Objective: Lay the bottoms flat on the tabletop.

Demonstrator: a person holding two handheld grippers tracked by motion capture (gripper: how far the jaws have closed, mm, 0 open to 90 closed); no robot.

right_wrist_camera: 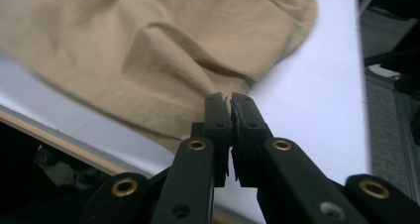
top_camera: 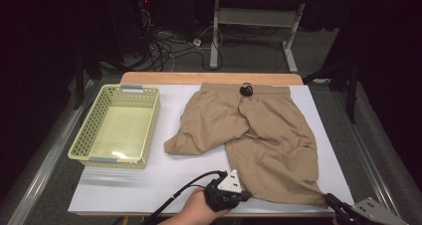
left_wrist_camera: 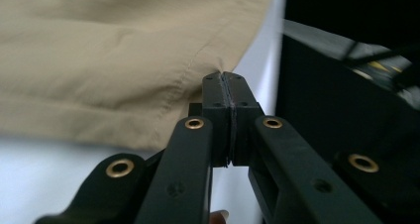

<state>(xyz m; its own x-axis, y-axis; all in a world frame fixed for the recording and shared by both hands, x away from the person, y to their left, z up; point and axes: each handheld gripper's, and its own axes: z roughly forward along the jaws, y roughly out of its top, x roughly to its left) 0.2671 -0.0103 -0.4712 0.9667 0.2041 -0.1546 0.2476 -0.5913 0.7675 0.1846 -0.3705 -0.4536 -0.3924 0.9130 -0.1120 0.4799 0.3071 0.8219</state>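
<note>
A pair of tan, lightweight woven-fabric shorts [top_camera: 259, 135] is lying spread on the white tabletop [top_camera: 149, 180], waistband with its black drawcord knot [top_camera: 245, 90] at the far edge, one leg folded in towards the middle and the other reaching down to the near right corner. Beside it on the left, apart from the cloth, a pale yellow-green perforated plastic basket [top_camera: 84, 135] is sitting with nothing in it. The left gripper [left_wrist_camera: 228, 83] is pinching the stitched hem of the near leg, its jaws pressed together with only a thin fold of fabric between them; the right gripper [right_wrist_camera: 231, 101] is likewise clamping the hem at the near right corner, jaws all but closed on the cloth edge. The garment is looking light, limp and creased, so it is likely going to sag and drape between the two holds rather than keep any shape, and thin cloth may be slipping out of a shallow pinch. The doubled, stitched hem is probably the firmest place to grip, with the two holds kept well apart so that the leg is hanging flat.
</note>
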